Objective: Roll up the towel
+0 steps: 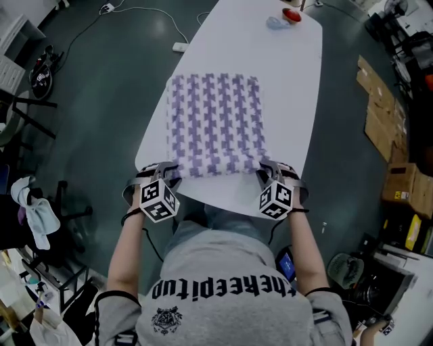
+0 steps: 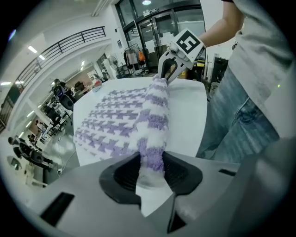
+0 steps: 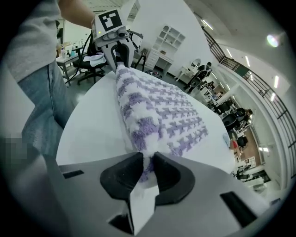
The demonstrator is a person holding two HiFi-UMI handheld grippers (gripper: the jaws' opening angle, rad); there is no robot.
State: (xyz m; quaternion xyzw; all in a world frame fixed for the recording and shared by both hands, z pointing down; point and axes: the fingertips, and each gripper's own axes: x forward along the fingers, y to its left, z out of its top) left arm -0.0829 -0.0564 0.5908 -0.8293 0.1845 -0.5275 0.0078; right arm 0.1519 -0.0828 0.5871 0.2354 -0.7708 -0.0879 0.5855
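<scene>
**Towel**: purple-and-white houndstooth, lying spread on the white table with its length running away from the person. Its near edge is sitting close to the table's near edge and is being gathered into a thick raised ridge between the two grippers.

**Left gripper**: jaws are pressing on the towel's near left corner, with pile bulging between the dark pads.

**Right gripper**: jaws are pinching the near right corner, standing closer together than the left pair.

**Surroundings, head view:**
- A red object and a pale bluish item are lying at the table's far end, well apart from the towel.
- A white adapter with its cable is lying on the dark floor beside the table's left edge.
- Flattened cardboard is lying on the floor to the right.
- A black chair base is standing to the left.
- A pale cloth is hanging at lower left.
- The person's grey shirt is filling the bottom of this view.

**Left gripper view only:** it is looking along the ridge to the right gripper at its far end. The person's jeans are standing just beside the table edge, with glass doors and a balcony railing behind.

**Right gripper view only:** it is looking along the same ridge from the other end to the left gripper. White shelving and an office chair are showing beyond it. This view is also showing the flat part of the towel spreading off to the right of the ridge.
</scene>
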